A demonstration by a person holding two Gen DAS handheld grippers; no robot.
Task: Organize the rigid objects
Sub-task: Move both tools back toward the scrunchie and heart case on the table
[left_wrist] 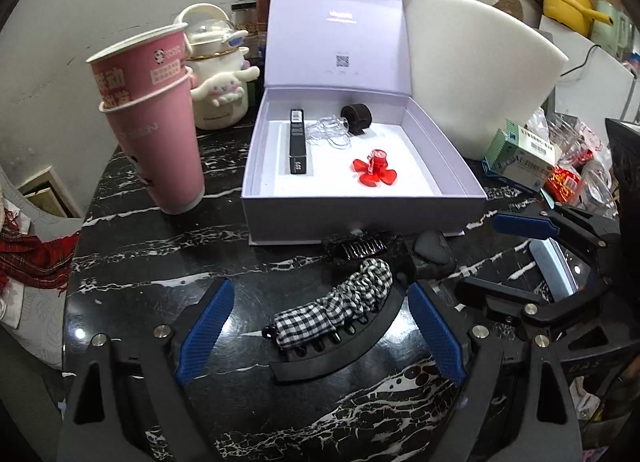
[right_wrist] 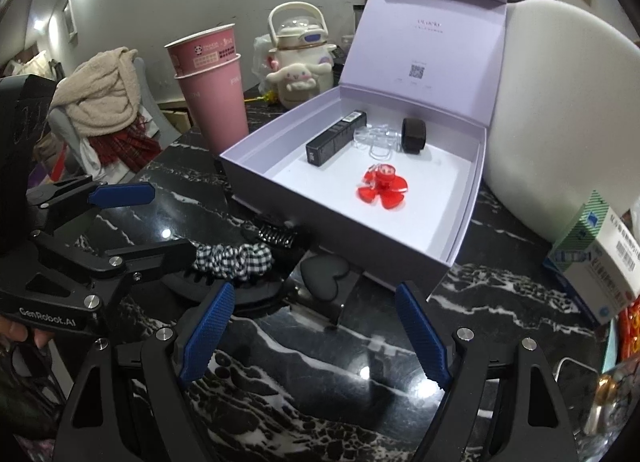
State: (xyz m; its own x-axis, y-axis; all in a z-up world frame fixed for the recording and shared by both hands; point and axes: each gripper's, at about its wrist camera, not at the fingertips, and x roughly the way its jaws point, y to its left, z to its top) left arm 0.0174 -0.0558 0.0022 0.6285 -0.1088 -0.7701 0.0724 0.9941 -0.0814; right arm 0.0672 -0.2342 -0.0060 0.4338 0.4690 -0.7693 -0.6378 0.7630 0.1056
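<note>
An open lilac box (left_wrist: 360, 208) (right_wrist: 328, 238) stands on the black marble table. It holds a black tube (left_wrist: 298, 140) (right_wrist: 334, 136), a clear clip (left_wrist: 328, 132) (right_wrist: 376, 140), a dark ring-shaped item (left_wrist: 358, 116) (right_wrist: 414, 134) and a red flower clip (left_wrist: 376, 172) (right_wrist: 382, 186). In front of the box lie a black curved clip with a checked fabric bow (left_wrist: 340, 302) (right_wrist: 236, 258), a black claw clip (left_wrist: 360, 248) (right_wrist: 276, 238) and a dark heart-shaped piece (left_wrist: 430, 248) (right_wrist: 324, 276). My left gripper (left_wrist: 322, 330) (right_wrist: 136, 222) is open around the checked clip. My right gripper (right_wrist: 310, 332) (left_wrist: 508, 258) is open and empty, just before the heart piece.
Two stacked pink paper cups (left_wrist: 156, 122) (right_wrist: 212, 90) stand left of the box, a white character kettle (left_wrist: 220, 74) (right_wrist: 300, 58) behind them. A white foam sheet (left_wrist: 480, 70) (right_wrist: 560, 110) leans behind the box. A medicine box (left_wrist: 520, 158) (right_wrist: 596, 258) and clutter lie at the right.
</note>
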